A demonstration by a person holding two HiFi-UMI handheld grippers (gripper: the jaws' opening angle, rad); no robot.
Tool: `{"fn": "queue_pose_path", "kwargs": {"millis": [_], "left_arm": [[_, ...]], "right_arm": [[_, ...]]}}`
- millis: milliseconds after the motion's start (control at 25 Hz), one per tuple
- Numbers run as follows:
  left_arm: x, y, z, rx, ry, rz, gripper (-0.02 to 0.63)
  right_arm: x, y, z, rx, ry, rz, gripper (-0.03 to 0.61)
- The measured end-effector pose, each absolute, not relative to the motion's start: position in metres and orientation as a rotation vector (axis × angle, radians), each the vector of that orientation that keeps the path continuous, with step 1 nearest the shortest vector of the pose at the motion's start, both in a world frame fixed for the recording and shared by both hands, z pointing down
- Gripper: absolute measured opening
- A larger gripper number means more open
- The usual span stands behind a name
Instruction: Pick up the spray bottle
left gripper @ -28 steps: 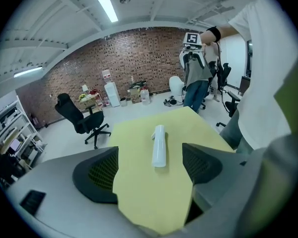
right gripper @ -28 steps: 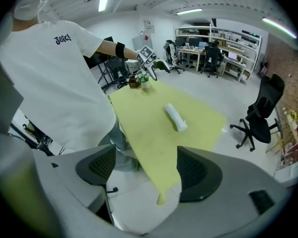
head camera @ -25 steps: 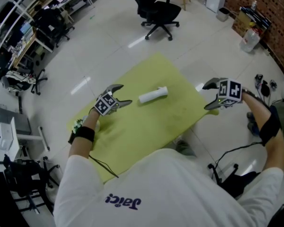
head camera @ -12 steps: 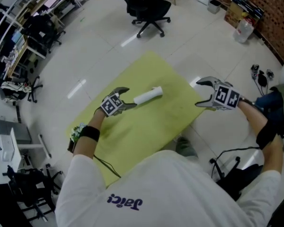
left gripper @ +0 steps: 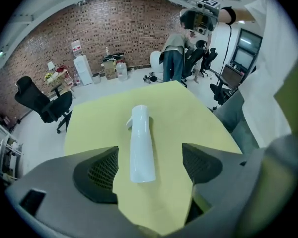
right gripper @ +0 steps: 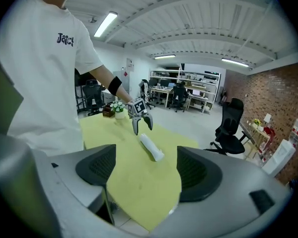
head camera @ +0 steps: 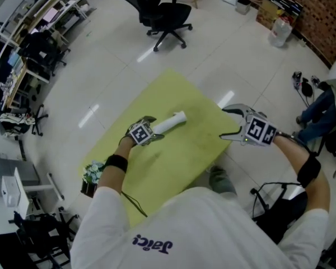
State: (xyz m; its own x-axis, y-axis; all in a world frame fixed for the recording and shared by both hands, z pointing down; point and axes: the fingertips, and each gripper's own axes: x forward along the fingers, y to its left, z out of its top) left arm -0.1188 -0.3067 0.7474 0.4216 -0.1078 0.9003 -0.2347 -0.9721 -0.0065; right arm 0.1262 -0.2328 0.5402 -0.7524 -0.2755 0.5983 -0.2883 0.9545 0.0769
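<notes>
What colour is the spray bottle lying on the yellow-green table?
Plain white; the spray bottle shows best in the left gripper view.

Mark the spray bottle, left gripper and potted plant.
spray bottle (left gripper: pixel 141 143), left gripper view, mid-body.
left gripper (right gripper: pixel 142 127), right gripper view, between its fingers.
potted plant (head camera: pixel 92 172), head view, flowers.

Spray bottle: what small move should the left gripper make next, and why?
Probably ease the left gripper forward along the spray bottle. Its jaws stand open and the bottle lies on its side, lined up with the gap, its base only about at the jaw tips.
</notes>
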Motion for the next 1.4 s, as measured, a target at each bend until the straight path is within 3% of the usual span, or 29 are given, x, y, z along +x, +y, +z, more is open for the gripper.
{"fn": "queue_pose_path", "kwargs": {"millis": [760, 1200, 1400], "left_arm": [[-0.073, -0.338, 0.824, 2.365, -0.315, 1.859, 0.414], [-0.043, -0.33, 0.851, 2.245, -0.179, 1.807, 0.414], [-0.068, -0.348, 0.856, 2.134, -0.305, 2.035, 0.388]], "right_arm": [[0.14, -0.254, 0.563, 0.69, -2.595, 0.105, 0.399], [0.13, -0.257, 0.575, 0.785, -2.653, 0.122, 0.399], [0.129, -0.258, 0.564, 0.85, -2.695, 0.111, 0.399]]}}
